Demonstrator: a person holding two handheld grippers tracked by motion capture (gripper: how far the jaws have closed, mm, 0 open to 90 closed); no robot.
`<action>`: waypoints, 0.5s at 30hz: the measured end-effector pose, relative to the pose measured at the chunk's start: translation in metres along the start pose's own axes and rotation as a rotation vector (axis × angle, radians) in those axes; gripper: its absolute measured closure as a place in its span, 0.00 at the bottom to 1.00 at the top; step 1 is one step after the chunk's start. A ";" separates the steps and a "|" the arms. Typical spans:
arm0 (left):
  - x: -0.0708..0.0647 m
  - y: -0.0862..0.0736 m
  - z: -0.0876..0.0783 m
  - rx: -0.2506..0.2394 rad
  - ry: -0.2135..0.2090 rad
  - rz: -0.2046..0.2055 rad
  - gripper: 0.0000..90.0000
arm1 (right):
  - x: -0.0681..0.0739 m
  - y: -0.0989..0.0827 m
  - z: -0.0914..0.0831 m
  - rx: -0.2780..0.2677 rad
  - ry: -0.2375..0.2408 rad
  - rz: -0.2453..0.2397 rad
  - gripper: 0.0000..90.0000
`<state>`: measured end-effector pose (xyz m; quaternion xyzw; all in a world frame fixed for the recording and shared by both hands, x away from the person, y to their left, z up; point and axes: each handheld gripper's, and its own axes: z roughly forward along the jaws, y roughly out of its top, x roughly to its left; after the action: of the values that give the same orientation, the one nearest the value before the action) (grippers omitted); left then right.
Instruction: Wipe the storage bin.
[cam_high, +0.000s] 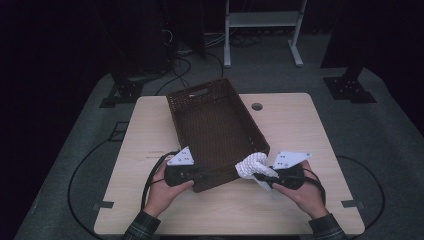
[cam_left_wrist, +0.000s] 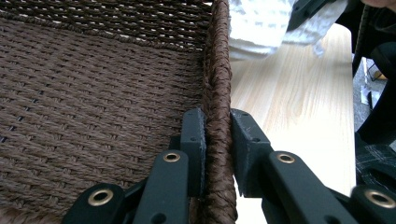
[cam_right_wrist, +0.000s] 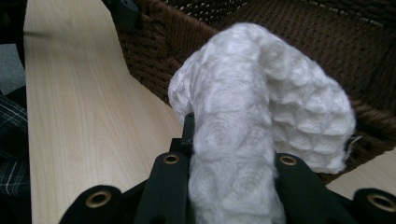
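A rectangular brown wicker basket (cam_high: 216, 131) lies on a pale wooden table (cam_high: 300, 125), its long axis running from the person's edge away toward the far edge and skewed a little leftward at the far end; a handle slot pierces the far short wall. The left gripper (cam_high: 200, 175), seen from above at the basket's near left corner, is clamped on the near wall: in the left gripper view (cam_left_wrist: 217, 144) one jaw sits inside the rim and the other outside, both pressing the woven edge. The right gripper (cam_high: 260, 176) is closed on a white waffle-textured cloth (cam_high: 252, 166), held bunched just beside the basket's near right corner; in the right gripper view (cam_right_wrist: 233, 140) the cloth (cam_right_wrist: 261, 107) rises between the jaws and folds over toward the basket wall (cam_right_wrist: 159, 42). Whether the cloth touches the rim cannot be judged from these views. The table has rounded corners and a round cable hole (cam_high: 257, 106) near its far edge. Grey floor (cam_high: 390, 135) surrounds it, with cables and dark stand bases beyond. Bare tabletop lies right and left of the basket and along the near edge.
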<state>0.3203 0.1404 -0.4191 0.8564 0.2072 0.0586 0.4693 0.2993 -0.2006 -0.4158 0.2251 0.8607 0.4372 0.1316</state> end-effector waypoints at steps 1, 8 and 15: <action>0.000 0.000 0.000 0.000 0.000 0.000 0.84 | -0.001 -0.002 0.003 0.008 0.005 0.002 0.83; 0.000 0.000 0.000 -0.002 -0.002 0.001 0.84 | -0.004 -0.009 0.017 0.049 0.019 0.018 0.83; 0.000 0.000 0.000 -0.003 -0.003 -0.001 0.84 | -0.007 -0.015 0.027 0.083 0.028 0.033 0.83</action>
<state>0.3205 0.1405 -0.4193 0.8558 0.2067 0.0575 0.4706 0.3121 -0.1932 -0.4433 0.2383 0.8762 0.4062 0.1029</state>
